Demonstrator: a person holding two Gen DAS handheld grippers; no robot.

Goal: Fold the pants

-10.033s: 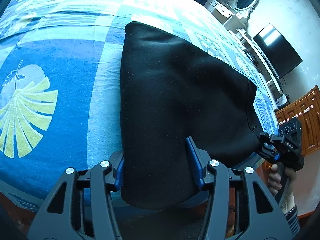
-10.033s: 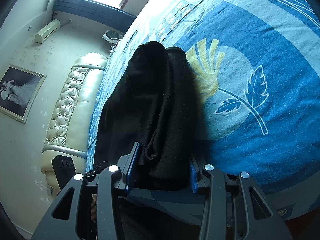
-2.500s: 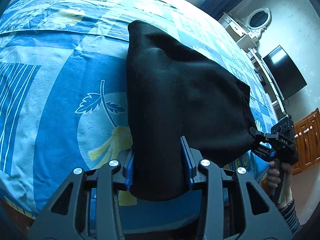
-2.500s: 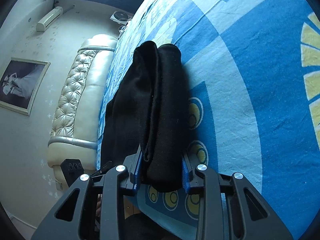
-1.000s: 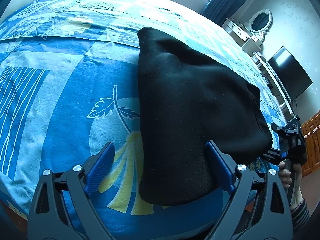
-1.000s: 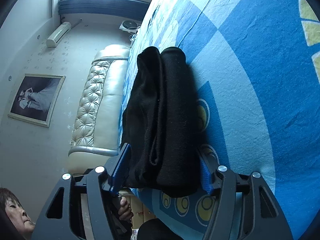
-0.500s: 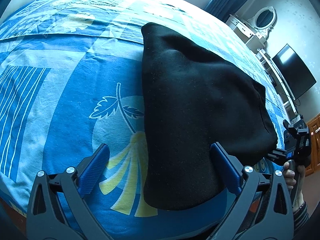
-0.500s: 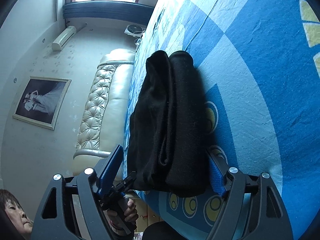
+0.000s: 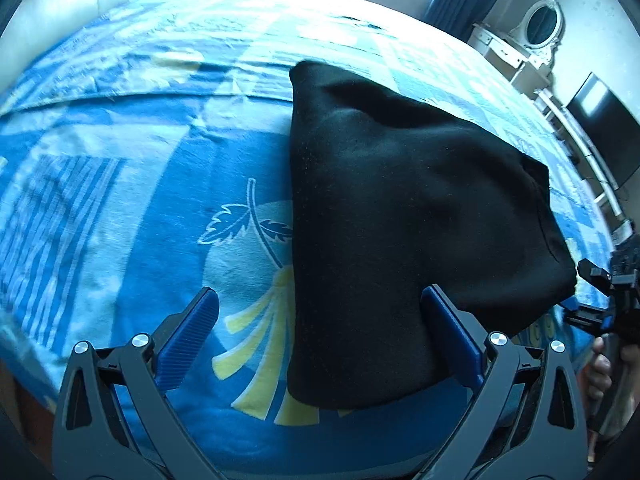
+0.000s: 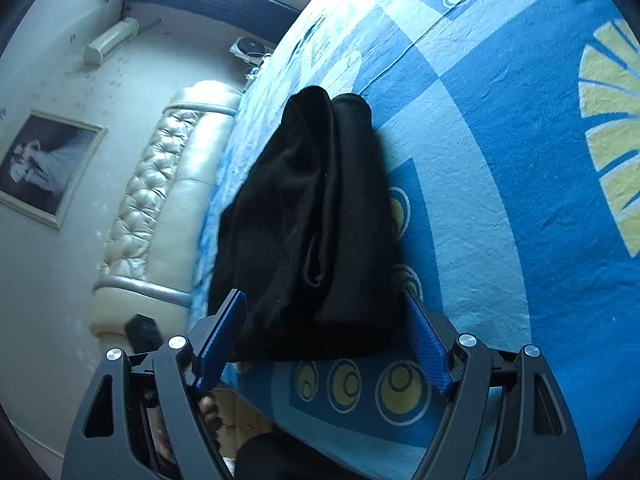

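The black pants [image 9: 392,216] lay folded on the bed [image 9: 120,184], at twelve o'clock from both grippers. The left hand-held gripper [image 9: 320,336] and right hand-held gripper [image 10: 324,344] had just spread, releasing; next probably withdrawal.

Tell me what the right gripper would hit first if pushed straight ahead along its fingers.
The right gripper stands open around the near end of the folded black pants on the blue bedspread. Going straight on, it would probably meet that stacked fabric edge first, though depth is unclear.
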